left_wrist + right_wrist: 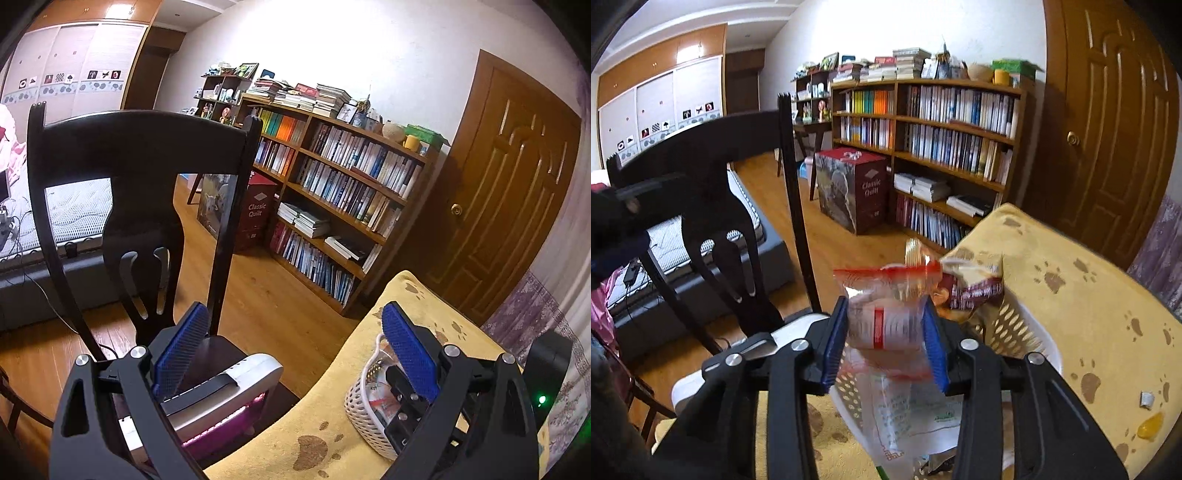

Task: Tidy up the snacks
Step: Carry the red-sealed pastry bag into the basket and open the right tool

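Observation:
My right gripper [886,328] is shut on a clear snack packet with red edges [886,314], held just above a white perforated basket [1015,325]. A dark red and cream snack bag [971,284] lies in the basket behind it, and more wrappers show below. In the left wrist view the same white basket [364,410] stands on the yellow paw-print tablecloth [332,406], with snacks inside and the right gripper's black body over it. My left gripper [295,354] is open with nothing between its blue pads, held over the gap between the chair and the table.
A dark wooden chair [136,184] stands close at the left with a silver and pink device [229,398] on its seat. A small yellow sweet [1150,430] and a white scrap [1146,400] lie on the tablecloth [1089,295]. Bookshelves [343,192], a red box and a door stand behind.

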A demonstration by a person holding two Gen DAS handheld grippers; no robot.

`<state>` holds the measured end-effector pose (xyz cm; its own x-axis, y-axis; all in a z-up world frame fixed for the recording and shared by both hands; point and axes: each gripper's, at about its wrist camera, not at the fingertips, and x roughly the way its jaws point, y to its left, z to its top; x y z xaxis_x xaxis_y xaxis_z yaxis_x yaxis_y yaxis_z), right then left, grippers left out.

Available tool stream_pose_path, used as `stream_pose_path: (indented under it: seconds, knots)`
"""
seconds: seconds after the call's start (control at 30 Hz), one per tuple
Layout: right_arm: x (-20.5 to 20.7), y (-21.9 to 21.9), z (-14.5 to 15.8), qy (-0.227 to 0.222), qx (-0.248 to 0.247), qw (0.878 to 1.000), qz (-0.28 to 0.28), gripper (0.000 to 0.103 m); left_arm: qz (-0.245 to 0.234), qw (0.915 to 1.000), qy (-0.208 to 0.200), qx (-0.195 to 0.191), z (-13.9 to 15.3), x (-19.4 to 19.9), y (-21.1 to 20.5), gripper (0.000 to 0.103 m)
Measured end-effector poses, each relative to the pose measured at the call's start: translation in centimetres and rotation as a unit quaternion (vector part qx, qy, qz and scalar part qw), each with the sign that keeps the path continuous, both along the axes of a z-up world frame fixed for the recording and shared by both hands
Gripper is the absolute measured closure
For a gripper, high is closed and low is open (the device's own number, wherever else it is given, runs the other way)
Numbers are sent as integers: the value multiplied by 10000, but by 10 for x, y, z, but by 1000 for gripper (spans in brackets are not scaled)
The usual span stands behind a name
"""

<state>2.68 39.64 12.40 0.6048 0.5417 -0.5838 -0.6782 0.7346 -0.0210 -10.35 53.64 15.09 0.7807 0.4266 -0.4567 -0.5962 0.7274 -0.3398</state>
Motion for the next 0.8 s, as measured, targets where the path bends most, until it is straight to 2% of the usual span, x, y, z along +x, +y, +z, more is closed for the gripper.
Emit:
stream_pose_path:
  seconds: [0.33,0.57,0.8]
  knots:
    - [13,-31,3,190,453,9984,-296,62,21,10000,82,-52,-4,5,3,7]
    - [17,-26,-9,191,206,9989,-378,62,0,9999,89,-51,-4,5,3,7]
    - [11,-14,-14,-84,-234,9990,-368,62,-13,10000,84,-44,-4,5,2,7]
